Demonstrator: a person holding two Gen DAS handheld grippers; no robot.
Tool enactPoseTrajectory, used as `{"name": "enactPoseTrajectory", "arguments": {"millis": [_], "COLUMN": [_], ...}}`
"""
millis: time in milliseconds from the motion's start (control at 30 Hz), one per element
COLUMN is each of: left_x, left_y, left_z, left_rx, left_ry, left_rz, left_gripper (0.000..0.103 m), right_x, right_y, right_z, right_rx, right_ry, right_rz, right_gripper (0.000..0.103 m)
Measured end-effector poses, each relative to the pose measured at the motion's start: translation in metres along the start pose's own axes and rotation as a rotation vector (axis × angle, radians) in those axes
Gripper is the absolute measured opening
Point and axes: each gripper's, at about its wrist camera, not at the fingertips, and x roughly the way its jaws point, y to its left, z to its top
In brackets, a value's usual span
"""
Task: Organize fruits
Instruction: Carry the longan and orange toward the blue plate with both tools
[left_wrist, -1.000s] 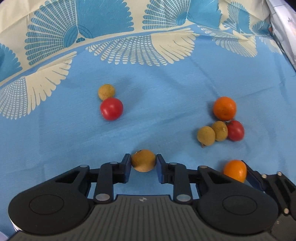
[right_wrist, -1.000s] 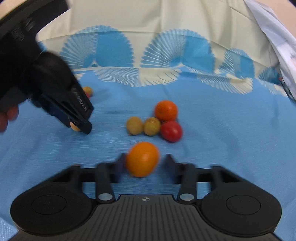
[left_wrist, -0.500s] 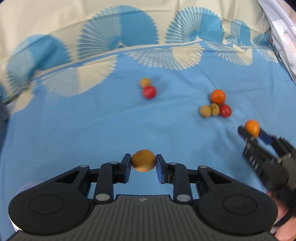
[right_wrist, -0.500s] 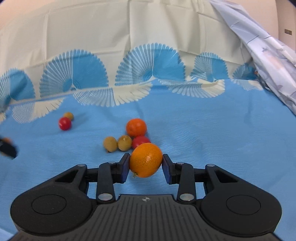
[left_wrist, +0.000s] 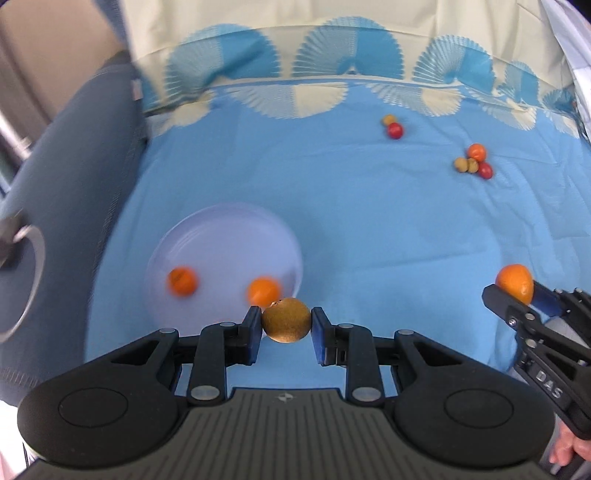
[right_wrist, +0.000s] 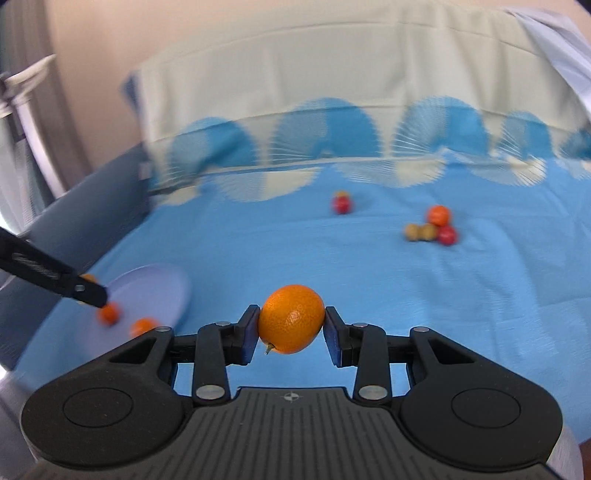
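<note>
2 fruits have been carried off the cloth: a brown fruit (left_wrist: 286, 319) is clamped in the left gripper (left_wrist: 286, 328) at the plate (left_wrist: 207, 236) (2 oranges already there), an orange (right_wrist: 291, 319) pinched in the right gripper (right_wrist: 291, 328), trailing.

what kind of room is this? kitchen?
Probably not a kitchen; it looks like a bedroom or living room. The fruit lies on a soft blue fan-print sheet, a grey upholstered edge runs beside it, and a lilac plate rests directly on the fabric.
</note>
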Motion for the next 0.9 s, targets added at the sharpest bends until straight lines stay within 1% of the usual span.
{"name": "enactPoseTrajectory", "arguments": {"millis": [200,433,700,900], "left_x": [-0.036,-0.060,-0.067,-0.067], "left_y": [0.038,0.059,0.074,0.080], "left_z": [-0.057,-0.103,-0.119,-0.119], "left_rx": [-0.079,-0.127,-0.176,-0.193], "left_ry": [-0.023,-0.061,-0.082,-0.086], "left_rz": [0.004,-0.009,-0.026,-0.032], "left_gripper": [0.031,0.031,0.031,0.031], "right_x": [-0.048,-0.074,-0.093,-0.092], "right_y": [0.057,0.094,0.118,0.123], "right_z": [-0.008,-0.018,-0.025,-0.025], "right_rx": [-0.100,-0.167,-0.248,-0.274], "right_ry": [-0.014,0.003,-0.009,-0.003], "right_rz": [0.095,0.126,0.129,0.125], "right_gripper": [0.039,0.039,0.039,0.039]}}
